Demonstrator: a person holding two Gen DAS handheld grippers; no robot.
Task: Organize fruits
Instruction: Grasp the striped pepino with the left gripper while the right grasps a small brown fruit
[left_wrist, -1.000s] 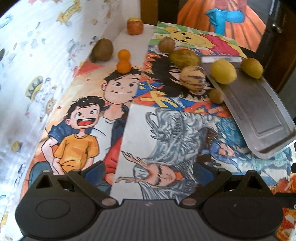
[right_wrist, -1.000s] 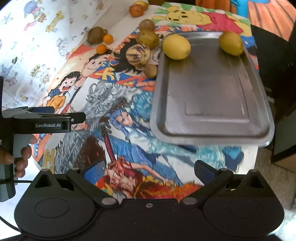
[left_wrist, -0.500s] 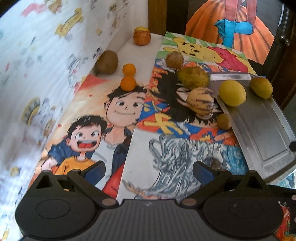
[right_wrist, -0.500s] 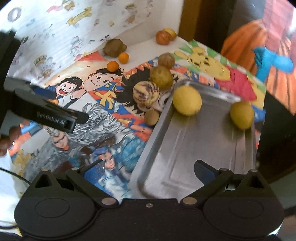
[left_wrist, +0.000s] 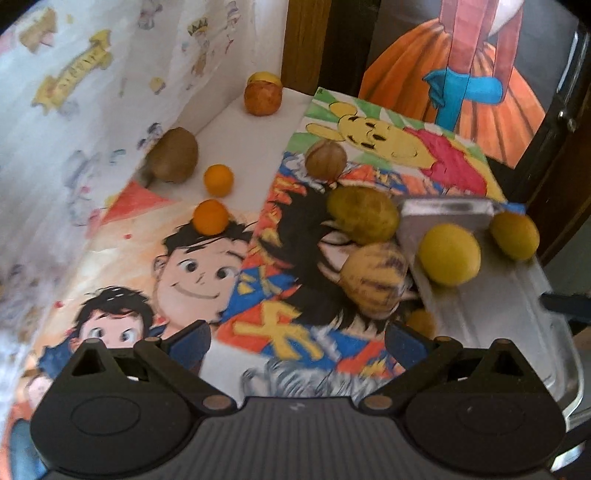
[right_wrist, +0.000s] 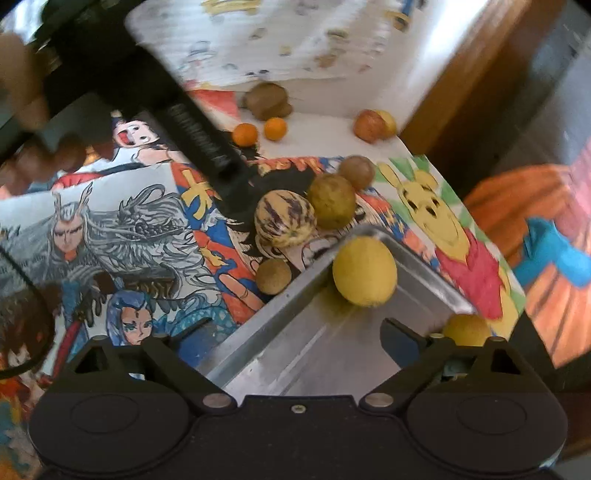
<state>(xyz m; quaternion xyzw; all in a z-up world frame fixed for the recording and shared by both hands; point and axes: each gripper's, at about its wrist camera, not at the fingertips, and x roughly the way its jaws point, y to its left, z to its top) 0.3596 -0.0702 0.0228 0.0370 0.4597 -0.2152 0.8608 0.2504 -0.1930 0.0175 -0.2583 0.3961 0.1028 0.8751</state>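
A metal tray lies on the picture-covered table and holds a yellow lemon and a second yellow fruit at its far edge. My right gripper hovers over the tray, its jaws closing with nothing between them. Beside the tray's left rim lie a striped fruit, a greenish fruit, a small brown fruit and a round brown one. My left gripper is open and empty above the table. In the right wrist view one of its fingers ends close to the striped fruit.
Two small oranges, a brown kiwi-like fruit and a reddish apple lie near the white patterned wall at the left. A person's hand holds the left gripper. Past the tray's right side the table ends.
Both grippers have moved forward toward the fruit cluster. The right gripper has rolled, so the tray now sits slanted under it, and its fingers stand slightly closer together.
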